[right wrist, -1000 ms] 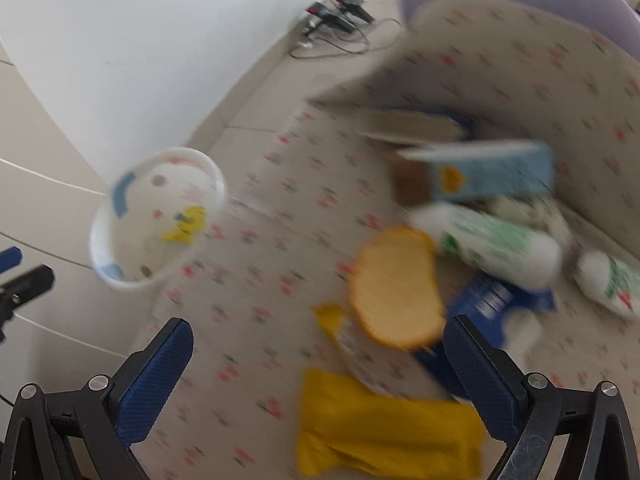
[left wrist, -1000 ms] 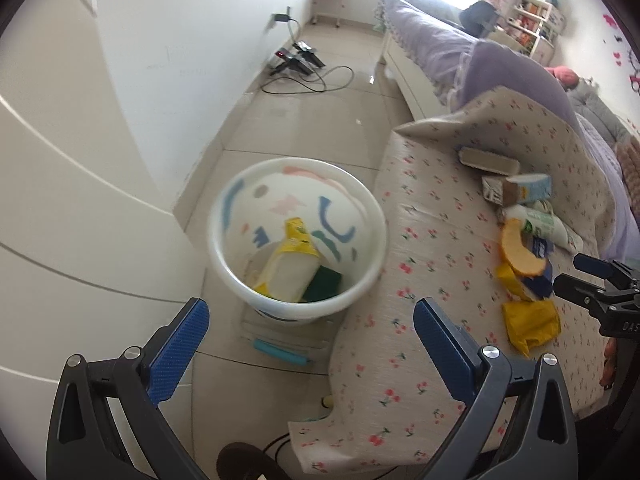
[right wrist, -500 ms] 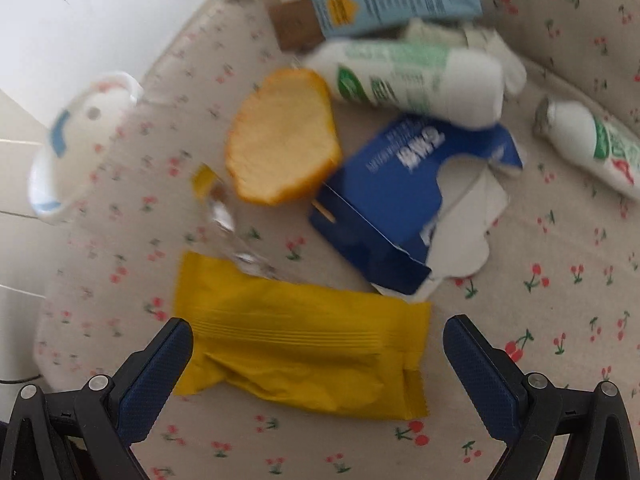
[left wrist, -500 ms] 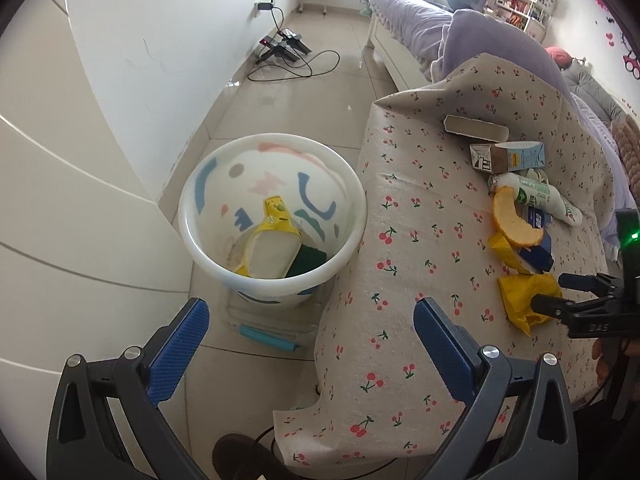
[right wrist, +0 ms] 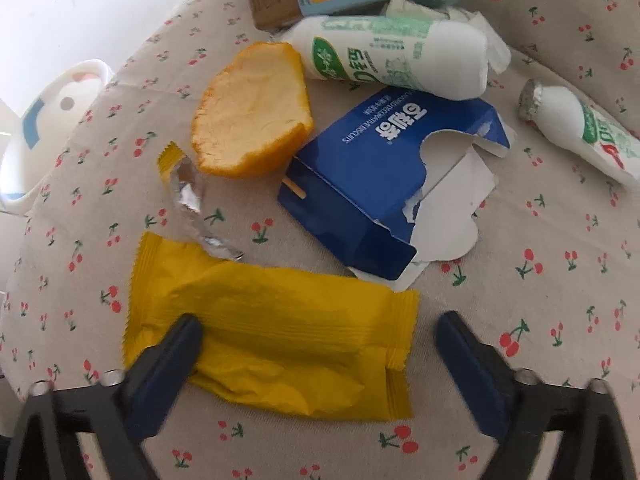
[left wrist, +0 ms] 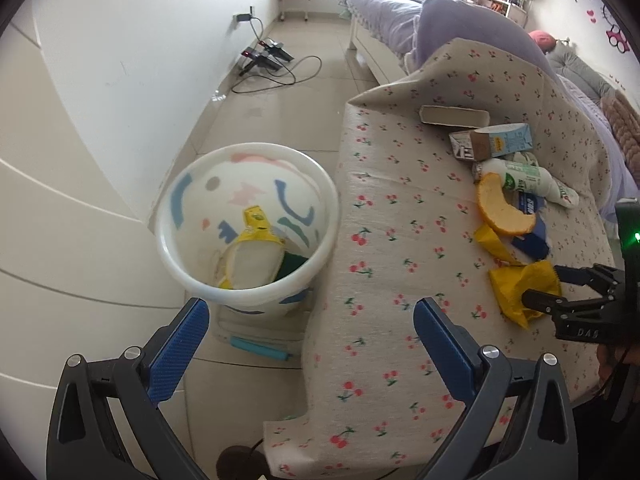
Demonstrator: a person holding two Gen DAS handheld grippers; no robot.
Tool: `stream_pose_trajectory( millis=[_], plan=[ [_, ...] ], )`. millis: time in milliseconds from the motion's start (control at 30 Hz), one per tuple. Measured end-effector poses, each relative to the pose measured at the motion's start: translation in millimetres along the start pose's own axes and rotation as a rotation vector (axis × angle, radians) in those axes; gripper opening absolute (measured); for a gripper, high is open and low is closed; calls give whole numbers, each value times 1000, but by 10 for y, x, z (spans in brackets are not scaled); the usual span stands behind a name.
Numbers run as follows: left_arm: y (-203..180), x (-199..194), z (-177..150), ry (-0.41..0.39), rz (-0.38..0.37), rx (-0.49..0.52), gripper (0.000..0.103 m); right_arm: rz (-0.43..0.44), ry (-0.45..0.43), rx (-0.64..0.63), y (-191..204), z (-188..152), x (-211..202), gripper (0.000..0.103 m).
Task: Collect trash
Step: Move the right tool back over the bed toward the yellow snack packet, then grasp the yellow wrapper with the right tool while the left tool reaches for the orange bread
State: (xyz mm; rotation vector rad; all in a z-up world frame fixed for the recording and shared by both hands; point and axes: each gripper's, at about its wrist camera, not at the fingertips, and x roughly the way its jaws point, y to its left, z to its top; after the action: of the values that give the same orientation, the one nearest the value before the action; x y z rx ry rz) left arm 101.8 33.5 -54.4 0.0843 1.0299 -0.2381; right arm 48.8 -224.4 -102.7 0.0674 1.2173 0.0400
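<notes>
Lowered and narrowed since half a second ago, the right claw [right wrist: 318,330] is now set astride the yellow wrapper [right wrist: 272,320] beside the orange peel [right wrist: 252,114], jaws apart for a pinch, while the left claw [left wrist: 310,340] is held wide by the bin [left wrist: 246,224].

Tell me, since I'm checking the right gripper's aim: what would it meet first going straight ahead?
The yellow wrapper. The right gripper is open with its fingers either side of that packet on the cherry-print cloth, so it comes first; how far above it the tips sit is unclear.
</notes>
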Motion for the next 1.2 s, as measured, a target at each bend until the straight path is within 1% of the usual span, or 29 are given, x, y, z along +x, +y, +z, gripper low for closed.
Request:
stream_pose_trajectory(
  millis=[33,67,100,133,167,233,300,400,500,633,767,833,933,1000,1067,1133,1200],
  plan=[
    [-26,14,14,11,-11,-1,103,4,-7,-14,14,-11,-26,75],
    [-51,28,28,22,-22,-4,103,6,-13,-31,11,-47,-69,70],
    [-78,40,41,33,-32,-9,103,6,-16,-42,17,-69,-87,59],
    [-108,57,52,45,-44,-14,103,3,-21,-54,24,-93,-106,44],
    [-141,69,60,53,-54,-16,103,-4,-27,-73,30,-118,-124,38],
    [-231,88,80,63,-68,-12,103,15,-35,-87,9,-157,-162,19],
    [-342,95,105,61,-69,3,103,60,-39,-86,0,-187,-202,14],
    [-478,104,146,52,-69,21,103,106,-66,-99,-75,-237,-329,10],
    [-604,126,201,41,-70,27,103,146,-117,-93,-142,-265,-514,9],
    [-779,186,270,30,-93,31,101,186,-192,-48,-358,-292,-809,9],
    [-972,250,319,19,-114,54,98,203,-274,28,-636,-305,-1089,9],
    [-1063,298,344,14,-128,60,96,206,-300,59,-743,-312,-1182,9],
    [-1177,373,403,3,-152,61,88,183,-342,122,-985,-305,-1298,9],
    [-1261,432,445,-10,-166,64,80,167,-351,167,-1122,-312,-1335,9],
    [-1326,477,470,-18,-176,67,76,148,-343,215,-1275,-322,-1317,9],
    [-1404,534,496,-16,-200,66,74,137,-328,247,-1384,-323,-1286,9],
    [-1463,587,529,-12,-223,51,69,129,-313,271,-1475,-331,-1247,9]
  ],
)
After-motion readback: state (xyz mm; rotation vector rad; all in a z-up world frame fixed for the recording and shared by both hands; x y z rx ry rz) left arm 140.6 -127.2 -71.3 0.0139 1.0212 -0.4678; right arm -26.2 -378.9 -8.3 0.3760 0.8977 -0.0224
